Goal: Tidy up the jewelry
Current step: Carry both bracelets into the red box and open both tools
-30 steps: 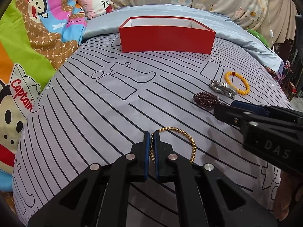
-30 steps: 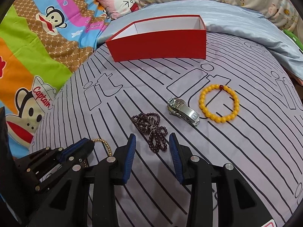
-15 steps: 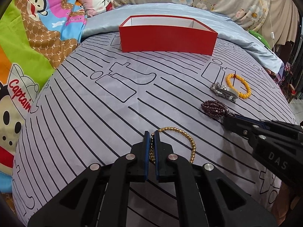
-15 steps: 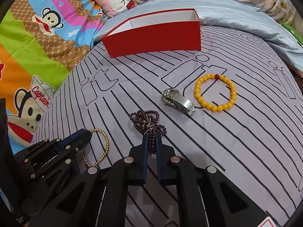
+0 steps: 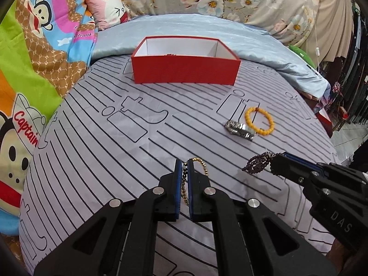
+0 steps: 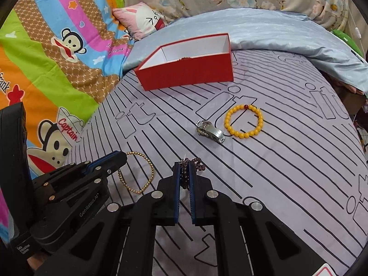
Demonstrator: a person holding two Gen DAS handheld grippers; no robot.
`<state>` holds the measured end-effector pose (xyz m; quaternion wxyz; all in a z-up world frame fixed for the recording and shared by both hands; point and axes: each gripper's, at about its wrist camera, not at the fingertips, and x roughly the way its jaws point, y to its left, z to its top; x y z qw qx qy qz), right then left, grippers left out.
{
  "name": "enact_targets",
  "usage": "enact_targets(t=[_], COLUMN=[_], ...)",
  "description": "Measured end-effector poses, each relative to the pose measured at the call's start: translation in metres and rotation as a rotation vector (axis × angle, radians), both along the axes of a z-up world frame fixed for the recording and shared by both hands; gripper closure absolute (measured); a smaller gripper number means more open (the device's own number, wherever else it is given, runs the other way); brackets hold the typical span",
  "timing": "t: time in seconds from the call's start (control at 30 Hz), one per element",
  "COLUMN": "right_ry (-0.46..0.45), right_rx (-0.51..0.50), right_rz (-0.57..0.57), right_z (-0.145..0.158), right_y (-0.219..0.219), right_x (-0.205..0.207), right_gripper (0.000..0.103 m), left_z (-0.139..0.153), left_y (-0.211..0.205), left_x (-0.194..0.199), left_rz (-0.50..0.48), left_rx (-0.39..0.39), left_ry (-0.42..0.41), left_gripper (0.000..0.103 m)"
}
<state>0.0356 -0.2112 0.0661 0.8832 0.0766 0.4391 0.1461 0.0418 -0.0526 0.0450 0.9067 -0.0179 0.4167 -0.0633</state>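
Observation:
My left gripper (image 5: 183,164) is shut on a gold bead bracelet (image 5: 200,164) and holds it above the bedsheet; the bracelet hangs as a loop in the right wrist view (image 6: 138,174). My right gripper (image 6: 184,166) is shut on a dark purple bead bracelet (image 6: 195,163), also lifted; it dangles from the fingertips in the left wrist view (image 5: 257,163). A yellow bead bracelet (image 6: 243,120) and a silver watch (image 6: 210,132) lie on the sheet ahead. An open red box (image 5: 186,61) stands at the far side, with something small and dark inside.
The striped grey bedsheet (image 5: 92,149) covers the bed. A colourful monkey-print blanket (image 5: 27,69) lies along the left. A pink pillow (image 5: 108,7) and a blue quilt (image 5: 253,41) sit behind the box. The bed's right edge drops off (image 5: 333,142).
Both grippers have risen and lifted their bracelets off the sheet. The right gripper shut on the purple bracelet within the last second. The box now looks nearer.

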Motion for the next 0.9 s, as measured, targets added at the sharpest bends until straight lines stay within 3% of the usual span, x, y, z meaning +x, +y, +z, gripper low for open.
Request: enact_targets(t=[0.47, 0.9], right_ry=[-0.06, -0.112], right_rx=[0.024, 0.033], right_rz=[-0.01, -0.051], right_z=[0.028, 0.049], right_y=[-0.007, -0.017], right_x=[-0.003, 0.041], right_gripper=[0.096, 0.096], left_z=[0.03, 0.055], left_y=[0.013, 0.025], left_x=[0.002, 0.047], left_rz=[0.023, 0.052], left_rx=[-0.041, -0.06], left_ry=[-0.045, -0.092], left_gripper=[0.099, 0.099])
